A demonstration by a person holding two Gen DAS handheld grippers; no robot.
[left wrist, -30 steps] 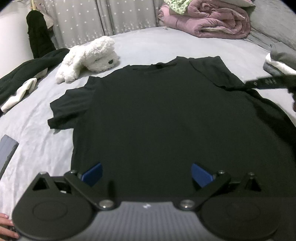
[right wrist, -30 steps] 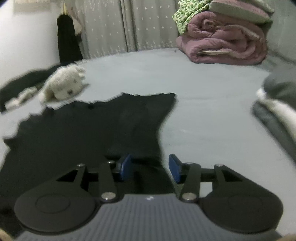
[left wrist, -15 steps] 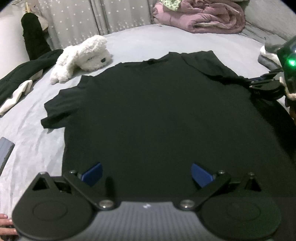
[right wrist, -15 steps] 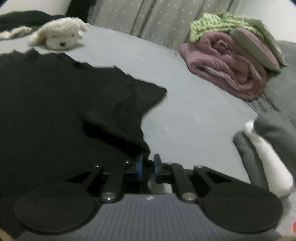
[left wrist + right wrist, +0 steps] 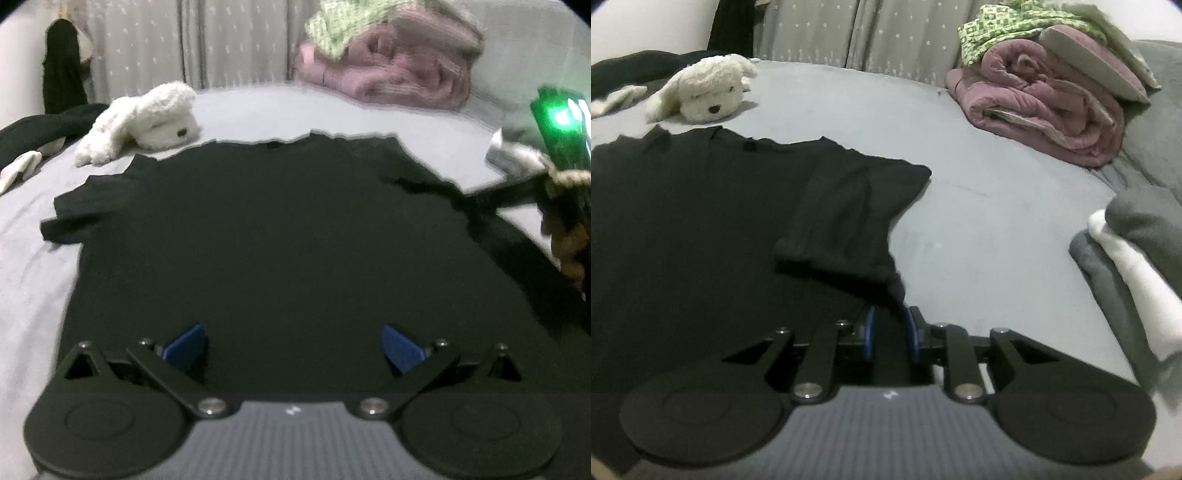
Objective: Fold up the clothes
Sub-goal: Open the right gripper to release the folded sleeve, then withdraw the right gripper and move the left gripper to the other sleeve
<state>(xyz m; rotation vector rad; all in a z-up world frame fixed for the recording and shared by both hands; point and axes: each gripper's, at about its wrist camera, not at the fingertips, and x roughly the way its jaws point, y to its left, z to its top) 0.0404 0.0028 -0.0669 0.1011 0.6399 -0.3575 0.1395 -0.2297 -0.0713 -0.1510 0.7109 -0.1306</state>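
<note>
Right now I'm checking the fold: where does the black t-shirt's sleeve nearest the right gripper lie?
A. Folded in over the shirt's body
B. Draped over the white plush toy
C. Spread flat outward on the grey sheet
A: the sleeve lies doubled back over the black t-shirt.

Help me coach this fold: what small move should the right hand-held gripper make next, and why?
Probably let go of the sleeve and back off. The right hand-held gripper is opening, and the black cotton T-shirt's right sleeve already lies folded onto the body.
</note>
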